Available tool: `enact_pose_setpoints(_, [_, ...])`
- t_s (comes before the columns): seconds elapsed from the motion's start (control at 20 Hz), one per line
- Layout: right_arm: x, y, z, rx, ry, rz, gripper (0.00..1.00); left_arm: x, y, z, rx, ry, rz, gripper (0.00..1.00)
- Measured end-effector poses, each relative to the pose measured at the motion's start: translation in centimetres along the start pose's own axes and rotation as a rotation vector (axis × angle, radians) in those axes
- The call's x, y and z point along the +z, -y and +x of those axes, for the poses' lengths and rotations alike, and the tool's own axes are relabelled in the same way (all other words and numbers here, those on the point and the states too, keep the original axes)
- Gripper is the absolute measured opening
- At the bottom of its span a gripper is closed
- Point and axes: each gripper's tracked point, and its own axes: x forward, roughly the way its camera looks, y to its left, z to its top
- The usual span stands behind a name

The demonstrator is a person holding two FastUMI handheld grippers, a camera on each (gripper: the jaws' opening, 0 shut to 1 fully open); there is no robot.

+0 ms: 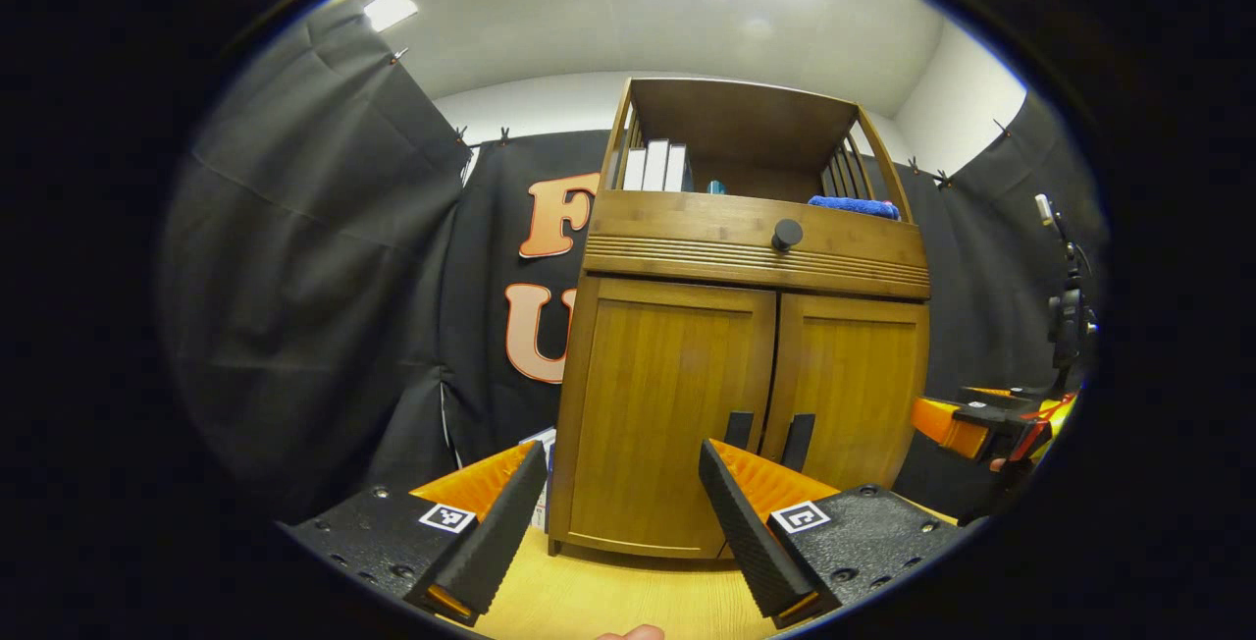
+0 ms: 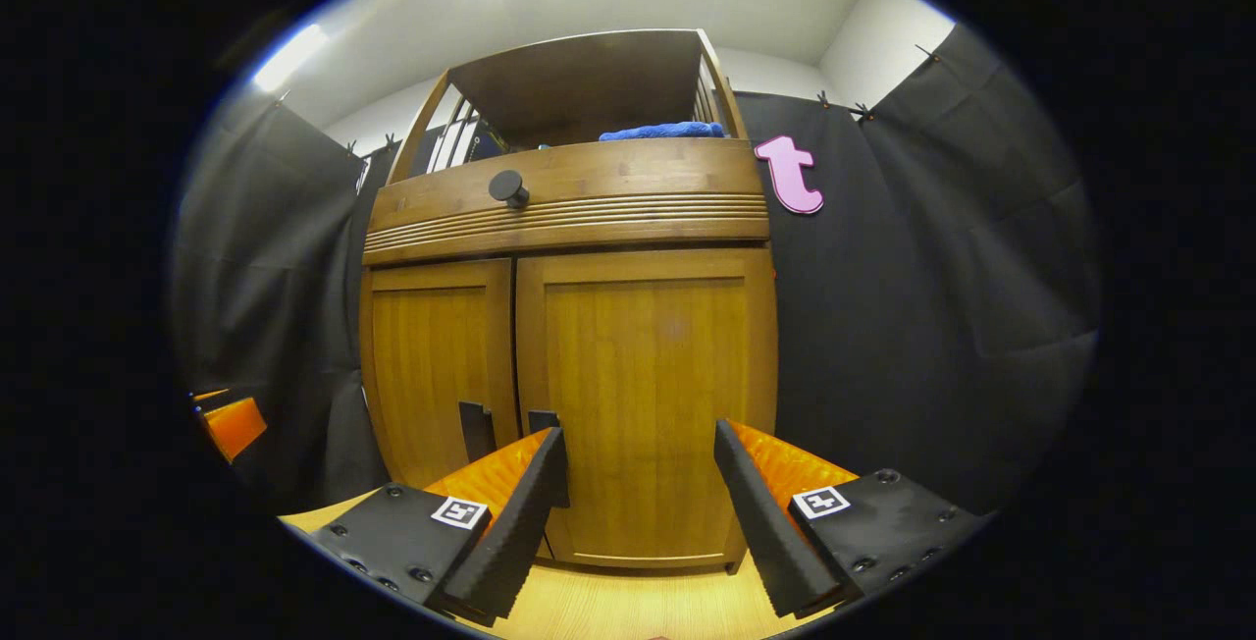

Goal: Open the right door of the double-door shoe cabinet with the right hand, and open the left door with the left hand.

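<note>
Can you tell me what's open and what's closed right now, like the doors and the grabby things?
left door: closed
right door: closed
drawer: closed
top shelf: open-fronted, books and a blue cloth on it
left gripper: jaws open, holding nothing
right gripper: jaws open, holding nothing

left tongs (image 1: 623,483) spread, empty | right tongs (image 2: 640,468) spread, empty
</note>
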Motion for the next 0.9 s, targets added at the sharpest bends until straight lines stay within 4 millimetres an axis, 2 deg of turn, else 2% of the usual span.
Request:
enact_pose_setpoints(0.05, [-0.1, -0.6, 0.8, 0.012, -0.001, -0.009, 0.98, 0.0, -0.2, 0.0, 0.003, -0.004, 0.002, 0.92])
enact_pose_setpoints(0.25, [-1.8, -4.2, 4.3, 0.095, -0.045, -0.016, 0.97, -0.4, -1.1, -0.4, 0.018, -0.02, 0.003, 0.92])
enact_pose_setpoints(0.3, [-2.3, -4.9, 5.3, 0.116, -0.057, -0.016, 0.89, -0.5, -1.3, -0.5, 0.023, -0.023, 0.001, 0.92])
enact_pose_setpoints(0.35, [-3.0, -5.7, 6.2, 0.126, -0.07, -0.016, 0.97, -0.5, -1.5, -0.5, 0.029, -0.026, 0.002, 0.92])
enact_pose_setpoints(0.5, [-4.8, -7.3, 7.9, 0.143, -0.142, 0.048, 0.97, -0.5, -2.6, -0.6, 0.055, -0.026, 0.028, 0.95])
enact_pose_setpoints(0.55, [-5.3, -7.9, 8.4, 0.148, -0.151, 0.06, 0.92, -0.4, -3.0, -0.6, 0.066, -0.025, 0.04, 0.92])
enact_pose_setpoints(0.6, [-5.6, -8.3, 9.4, 0.142, -0.155, 0.05, 0.96, -0.2, -3.5, -0.6, 0.078, -0.021, 0.046, 0.94])
enact_pose_setpoints(0.65, [-6.2, -8.4, 10.2, 0.128, -0.157, 0.024, 0.91, 0.1, -3.8, -0.7, 0.087, -0.016, 0.045, 0.95])
enact_pose_setpoints(0.7, [-6.5, -8.2, 10.7, 0.109, -0.158, -0.001, 0.91, 0.2, -4.1, -0.7, 0.093, -0.011, 0.04, 0.95])
enact_pose_setpoints(0.75, [-6.7, -7.9, 11.1, 0.09, -0.157, -0.014, 0.96, 0.4, -4.3, -0.9, 0.1, -0.004, 0.036, 0.92])
enact_pose_setpoints(0.8, [-6.7, -7.9, 11.4, 0.083, -0.15, -0.017, 0.92, 0.5, -4.6, -1.0, 0.105, 0.0, 0.031, 0.92])
enact_pose_setpoints(0.85, [-6.9, -7.9, 11.8, 0.077, -0.148, -0.021, 0.96, 0.5, -4.8, -1.1, 0.107, 0.003, 0.025, 0.95])
enact_pose_setpoints(0.9, [-7.2, -8.0, 12.3, 0.064, -0.148, -0.029, 0.91, 0.3, -5.0, -1.1, 0.109, 0.0, 0.018, 0.95])
